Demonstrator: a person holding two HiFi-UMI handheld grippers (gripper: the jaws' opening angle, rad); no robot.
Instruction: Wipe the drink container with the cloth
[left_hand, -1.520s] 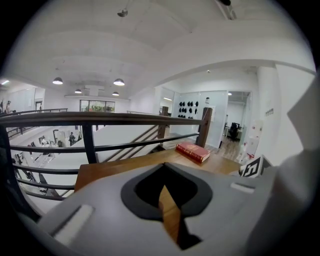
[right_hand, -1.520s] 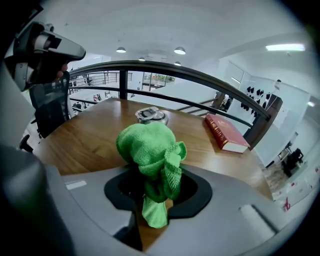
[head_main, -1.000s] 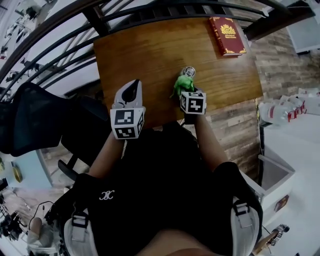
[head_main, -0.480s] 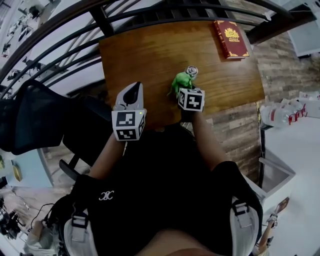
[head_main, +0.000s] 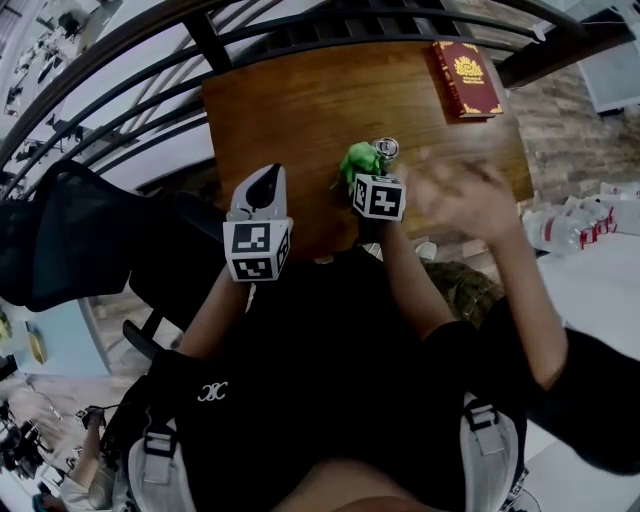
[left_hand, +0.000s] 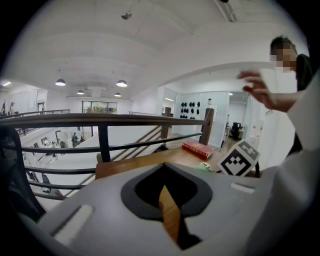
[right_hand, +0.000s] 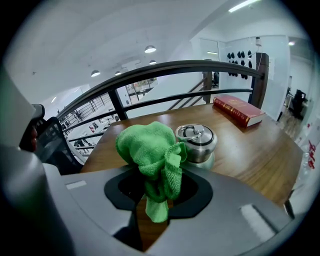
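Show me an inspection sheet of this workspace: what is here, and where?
Surface: wooden table.
Job's things: green cloth bunched in the right gripper, beside the upright steel drink container, lid on.
Clutter: red book at the table's far right corner.
Grippers: left gripper shut, empty; right gripper shut on the cloth.
Cables: nothing seen.
Surroundings: black railing beyond the table; black chair at left; another person's blurred hand over the table's right side.
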